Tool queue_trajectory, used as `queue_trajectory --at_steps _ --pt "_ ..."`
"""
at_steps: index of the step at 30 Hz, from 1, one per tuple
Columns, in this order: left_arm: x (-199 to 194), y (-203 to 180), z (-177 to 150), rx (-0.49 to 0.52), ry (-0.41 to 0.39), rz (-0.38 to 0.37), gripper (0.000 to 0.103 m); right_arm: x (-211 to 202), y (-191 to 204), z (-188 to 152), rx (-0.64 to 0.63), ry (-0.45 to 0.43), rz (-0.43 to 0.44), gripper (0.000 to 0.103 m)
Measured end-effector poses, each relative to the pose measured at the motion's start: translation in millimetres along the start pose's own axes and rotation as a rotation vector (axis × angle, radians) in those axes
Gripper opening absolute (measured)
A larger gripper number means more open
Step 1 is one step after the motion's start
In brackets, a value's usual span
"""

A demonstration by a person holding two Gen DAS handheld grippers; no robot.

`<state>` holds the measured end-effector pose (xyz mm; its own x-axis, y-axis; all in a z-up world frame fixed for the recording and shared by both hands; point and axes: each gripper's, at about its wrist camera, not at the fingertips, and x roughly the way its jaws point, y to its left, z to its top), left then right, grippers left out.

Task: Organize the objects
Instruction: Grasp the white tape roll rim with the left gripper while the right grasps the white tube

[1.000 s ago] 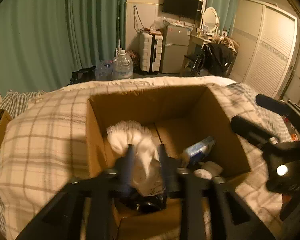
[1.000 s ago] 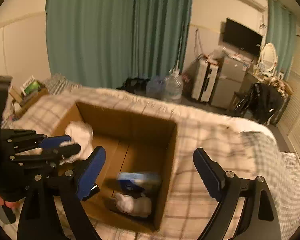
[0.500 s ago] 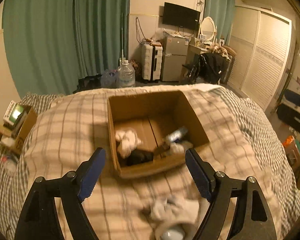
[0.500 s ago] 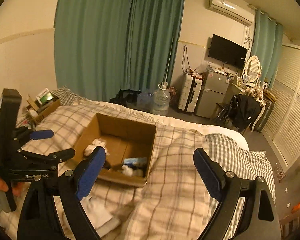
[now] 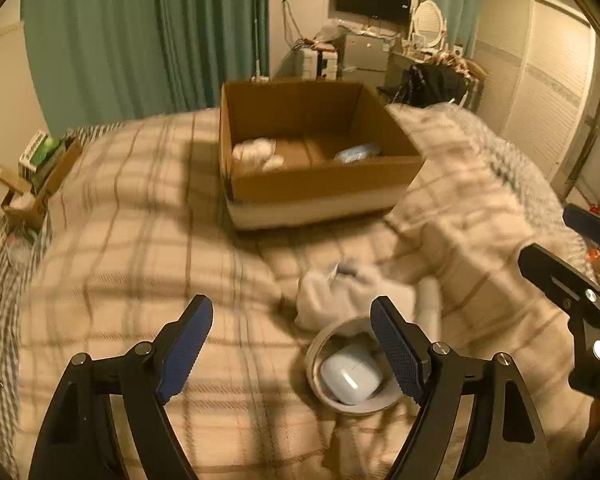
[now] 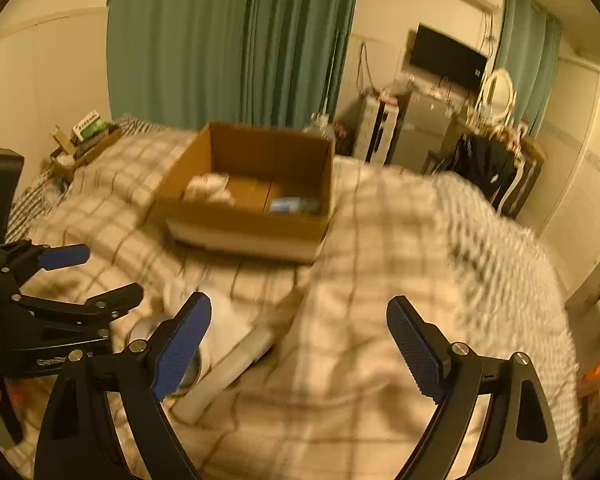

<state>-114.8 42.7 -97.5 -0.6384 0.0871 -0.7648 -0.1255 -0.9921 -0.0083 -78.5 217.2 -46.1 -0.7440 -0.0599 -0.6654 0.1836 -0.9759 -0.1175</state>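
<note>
An open cardboard box [image 5: 320,188] sits on the plaid bed cover and holds a white cloth [image 5: 256,152] and a blue packet [image 5: 358,153]; it also shows in the right wrist view [image 6: 248,224]. In front lie a white cloth [image 5: 352,296], a tape roll [image 5: 320,360] with a white earbud case [image 5: 350,376] inside it, and a white tube [image 5: 430,308]. My left gripper [image 5: 292,348] is open and empty, low over the bed just left of the tape roll. My right gripper [image 6: 300,344] is open and empty over the bed, right of the cloth [image 6: 228,320].
The plaid duvet [image 5: 120,260] covers the whole bed. A small cardboard box of items [image 5: 40,168] stands at the bed's left edge. Green curtains, a TV, a small fridge and a chair with dark clothes stand at the back of the room.
My left gripper let go of the white cloth into the box, then both grippers pulled back and dropped low toward the cloth and tape roll in front of the box.
</note>
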Motion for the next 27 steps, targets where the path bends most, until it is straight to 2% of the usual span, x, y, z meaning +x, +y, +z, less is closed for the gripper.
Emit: queue_trajectory --at_steps 2,4,6,9,12,14,18,23,25,27 --pt "10.5 4.2 -13.9 -0.019 -0.004 -0.011 0.072 13.7 0.3 -15.7 0.025 0.021 0.012 0.09" --pt "24.7 9.6 -24.4 -0.049 0.031 -0.032 0.057 30.4 1.4 -31.3 0.033 0.049 0.02 0.09" --pt "34.5 11.8 -27.9 -0.061 0.07 -0.067 0.05 46.3 0.1 -37.9 0.051 0.108 0.007 0.09" --pt "40.8 5.5 -29.1 -0.031 0.094 -0.094 0.032 45.3 -0.5 -36.4 0.057 0.095 0.01 0.09" --pt "48.8 -7.8 -33.3 0.021 0.14 -0.148 0.019 47.2 0.6 -37.3 0.051 0.104 0.001 0.09" --pt "53.2 -7.7 -35.2 0.011 0.155 -0.15 0.007 47.4 0.8 -37.3 0.048 0.105 -0.005 0.09" --pt "40.2 9.6 -32.9 -0.09 0.11 -0.103 0.005 41.9 2.6 -34.6 0.039 0.087 -0.027 0.09" --pt "10.7 26.2 -23.1 -0.142 0.035 -0.092 0.005 35.9 6.1 -29.4 0.024 0.073 -0.054 0.09" --pt "-1.1 35.3 -20.1 -0.148 0.008 -0.063 0.005 32.7 13.3 -25.8 0.003 0.068 -0.039 0.09" --pt "-5.3 44.5 -18.0 -0.163 0.001 -0.065 0.005 34.5 21.4 -22.9 -0.004 0.086 0.008 0.09"
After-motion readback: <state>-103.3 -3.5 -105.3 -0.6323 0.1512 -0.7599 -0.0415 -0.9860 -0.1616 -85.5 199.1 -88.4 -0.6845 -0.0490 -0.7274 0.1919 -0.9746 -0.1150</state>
